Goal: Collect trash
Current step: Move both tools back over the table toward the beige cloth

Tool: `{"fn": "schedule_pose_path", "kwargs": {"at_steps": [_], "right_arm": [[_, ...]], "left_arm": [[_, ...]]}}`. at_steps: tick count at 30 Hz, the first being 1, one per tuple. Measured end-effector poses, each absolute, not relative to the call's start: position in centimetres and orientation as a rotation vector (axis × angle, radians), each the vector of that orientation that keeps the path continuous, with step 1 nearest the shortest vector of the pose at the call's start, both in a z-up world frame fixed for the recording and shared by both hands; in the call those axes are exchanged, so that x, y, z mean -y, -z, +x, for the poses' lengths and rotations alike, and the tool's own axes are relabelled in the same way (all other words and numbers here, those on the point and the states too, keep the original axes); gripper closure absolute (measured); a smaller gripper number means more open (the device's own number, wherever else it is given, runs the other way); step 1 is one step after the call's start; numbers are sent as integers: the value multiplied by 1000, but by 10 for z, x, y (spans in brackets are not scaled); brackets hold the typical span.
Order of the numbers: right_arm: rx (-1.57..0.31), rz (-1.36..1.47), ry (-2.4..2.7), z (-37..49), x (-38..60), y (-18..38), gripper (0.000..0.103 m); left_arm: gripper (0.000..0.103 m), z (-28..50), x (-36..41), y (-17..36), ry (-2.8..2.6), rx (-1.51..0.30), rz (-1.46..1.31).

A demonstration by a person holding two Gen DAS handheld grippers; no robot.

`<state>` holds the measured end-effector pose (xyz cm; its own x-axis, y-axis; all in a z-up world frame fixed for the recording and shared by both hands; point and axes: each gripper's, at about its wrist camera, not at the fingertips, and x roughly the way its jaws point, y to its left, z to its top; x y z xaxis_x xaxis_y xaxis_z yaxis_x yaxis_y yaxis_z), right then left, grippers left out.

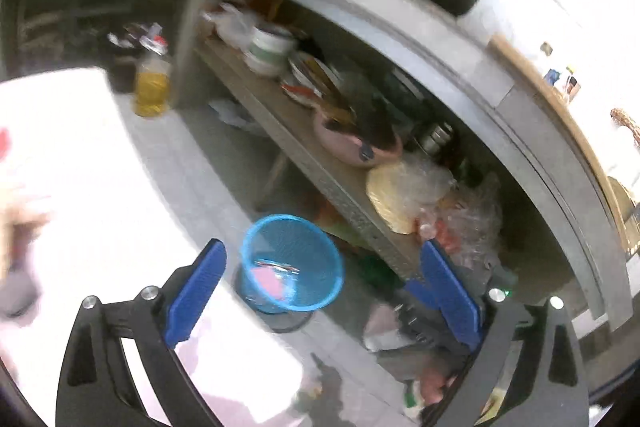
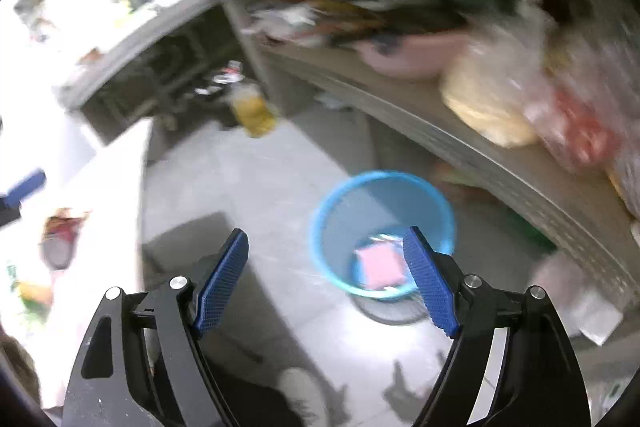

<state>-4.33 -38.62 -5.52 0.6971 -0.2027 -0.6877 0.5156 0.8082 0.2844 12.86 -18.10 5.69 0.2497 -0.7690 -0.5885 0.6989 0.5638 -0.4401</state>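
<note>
Your right gripper [image 2: 326, 277] hangs spread and empty above the blue bin [image 2: 383, 233] on the floor, pink trash [image 2: 380, 263] already inside; your left gripper [image 1: 320, 295] is likewise spread, so seek the next piece before lowering.

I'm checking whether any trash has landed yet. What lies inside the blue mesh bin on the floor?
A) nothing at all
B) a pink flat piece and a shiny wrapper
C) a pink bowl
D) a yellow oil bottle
B: in the blue mesh bin, a pink flat piece lies on the bottom beside a shiny wrapper; the oil bottle and the bowl are elsewhere.
</note>
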Motion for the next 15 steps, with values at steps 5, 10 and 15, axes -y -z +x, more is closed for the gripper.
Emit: {"fn": "schedule_pose_path", "kwargs": {"at_steps": [5,10,15], "right_arm": [[-663,470,205,-20,344,27,27],[-711,395,-9,13,291,20,27],[-752,355,-182,43,245,14,27]], "left_arm": [[7,98,60,-70,824,-689,-89],[7,81,-57,-60,527,-633,-4],[7,78,-136,-37,291,-691,-66]]}}
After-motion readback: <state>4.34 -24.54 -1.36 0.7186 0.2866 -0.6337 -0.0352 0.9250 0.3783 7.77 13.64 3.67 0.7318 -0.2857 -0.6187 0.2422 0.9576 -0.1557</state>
